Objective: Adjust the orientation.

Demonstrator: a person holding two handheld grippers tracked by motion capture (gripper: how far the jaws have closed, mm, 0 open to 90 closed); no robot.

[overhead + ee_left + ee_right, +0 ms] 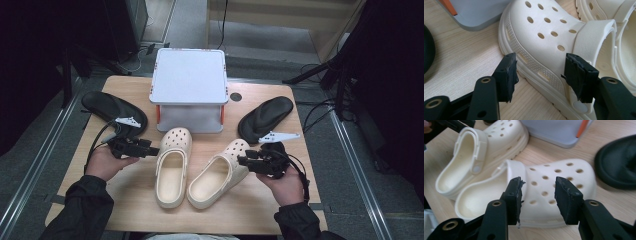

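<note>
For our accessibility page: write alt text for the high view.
Two cream clogs lie side by side on a wooden table, a hand-held gripper open at each outer side. Behind them stands a white shelf, with a black sandal on either side.

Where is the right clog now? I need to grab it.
High view: the right clog lies front centre-right on the table, heel against the left clog, right gripper at its side.
</note>
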